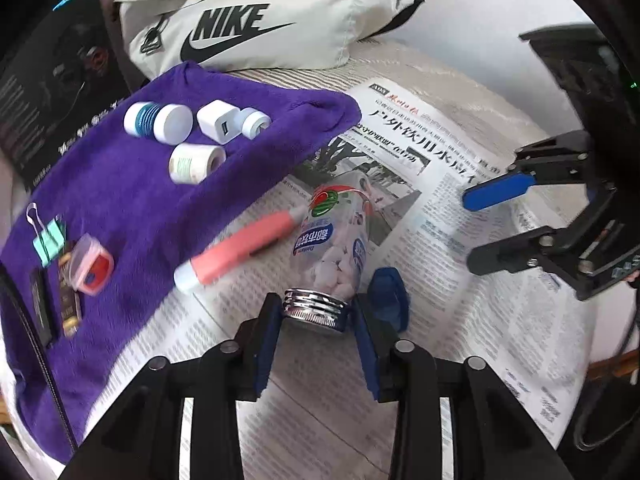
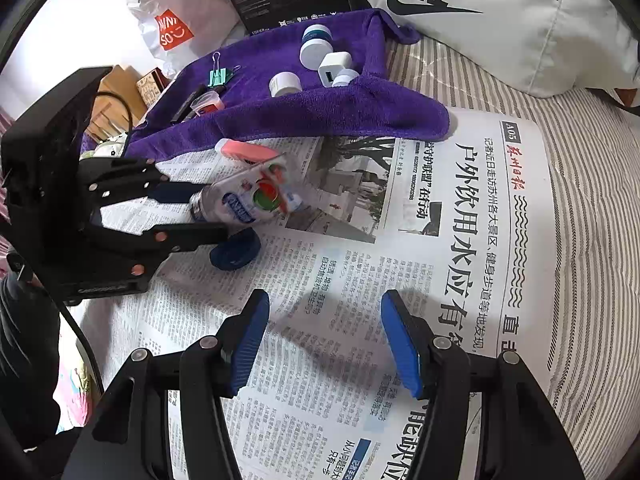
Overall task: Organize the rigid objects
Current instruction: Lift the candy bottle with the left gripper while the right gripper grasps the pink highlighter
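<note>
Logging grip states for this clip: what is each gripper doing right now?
Left gripper: shut on the candy bottle, at its threaded neck.
Right gripper: open, nothing between its pads, over the newspaper.

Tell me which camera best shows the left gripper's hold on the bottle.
Left wrist: its pads clamp the bottle's silver threaded neck centrally. The right wrist view shows the left gripper side-on, contact partly hidden.

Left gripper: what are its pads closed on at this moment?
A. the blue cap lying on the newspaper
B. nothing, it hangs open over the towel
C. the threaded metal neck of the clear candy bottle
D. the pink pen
C: in the left wrist view the left gripper has both blue pads against the silver threaded neck of the candy bottle; the blue cap lies beside it.
</note>
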`<state>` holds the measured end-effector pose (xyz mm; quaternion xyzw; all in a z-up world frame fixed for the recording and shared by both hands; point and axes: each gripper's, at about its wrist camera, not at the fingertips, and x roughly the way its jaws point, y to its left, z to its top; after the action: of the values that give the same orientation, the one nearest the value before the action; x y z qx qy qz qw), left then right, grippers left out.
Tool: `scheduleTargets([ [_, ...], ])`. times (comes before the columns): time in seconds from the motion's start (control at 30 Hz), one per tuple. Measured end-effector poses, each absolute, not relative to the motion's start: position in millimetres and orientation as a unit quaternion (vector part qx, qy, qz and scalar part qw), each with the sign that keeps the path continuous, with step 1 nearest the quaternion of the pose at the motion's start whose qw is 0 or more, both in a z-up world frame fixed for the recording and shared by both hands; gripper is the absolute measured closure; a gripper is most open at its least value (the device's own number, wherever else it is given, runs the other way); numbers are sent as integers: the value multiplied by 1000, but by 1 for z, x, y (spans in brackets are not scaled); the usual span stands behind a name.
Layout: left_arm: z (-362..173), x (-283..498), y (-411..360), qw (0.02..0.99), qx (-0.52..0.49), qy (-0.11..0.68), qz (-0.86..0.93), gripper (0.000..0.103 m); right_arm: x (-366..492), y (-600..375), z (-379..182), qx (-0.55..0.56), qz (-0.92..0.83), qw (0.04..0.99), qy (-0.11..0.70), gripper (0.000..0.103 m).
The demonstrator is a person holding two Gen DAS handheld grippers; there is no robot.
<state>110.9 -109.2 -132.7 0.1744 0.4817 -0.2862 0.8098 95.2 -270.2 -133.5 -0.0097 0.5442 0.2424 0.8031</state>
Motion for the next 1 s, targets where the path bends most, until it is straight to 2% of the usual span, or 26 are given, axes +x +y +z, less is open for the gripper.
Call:
scheduleTargets([
  [0.1, -133, 114, -116, 811, 190, 476, -282, 57, 94, -272, -134, -6, 242, 803, 545, 45],
  [0.17, -133, 117, -119, 812, 197, 474, -279, 45, 94, -272, -133, -7, 241, 802, 546, 45],
  [0.27, -133, 120, -128, 808, 215, 466, -289, 42, 95, -270, -134, -12, 241, 802, 547, 44],
  [0.47, -134, 133, -139, 805, 210, 474, -288, 43, 96, -270, -134, -11, 241, 802, 547, 44],
  [0.5, -134, 133, -139, 805, 204, 475, -290, 47, 96, -270, -134, -10, 241, 801, 547, 44],
  [0.53, -134, 132, -137, 805, 197, 475, -294, 62, 96, -270, -134, -10, 242, 801, 547, 44],
  [0.57, -133, 130, -136, 806, 189, 475, -297, 63, 96, -271, -134, -10, 242, 801, 547, 44],
  [1.0, -127, 113, -69, 840, 80, 486, -229, 63, 99, -269, -132, -7, 236, 802, 548, 44],
])
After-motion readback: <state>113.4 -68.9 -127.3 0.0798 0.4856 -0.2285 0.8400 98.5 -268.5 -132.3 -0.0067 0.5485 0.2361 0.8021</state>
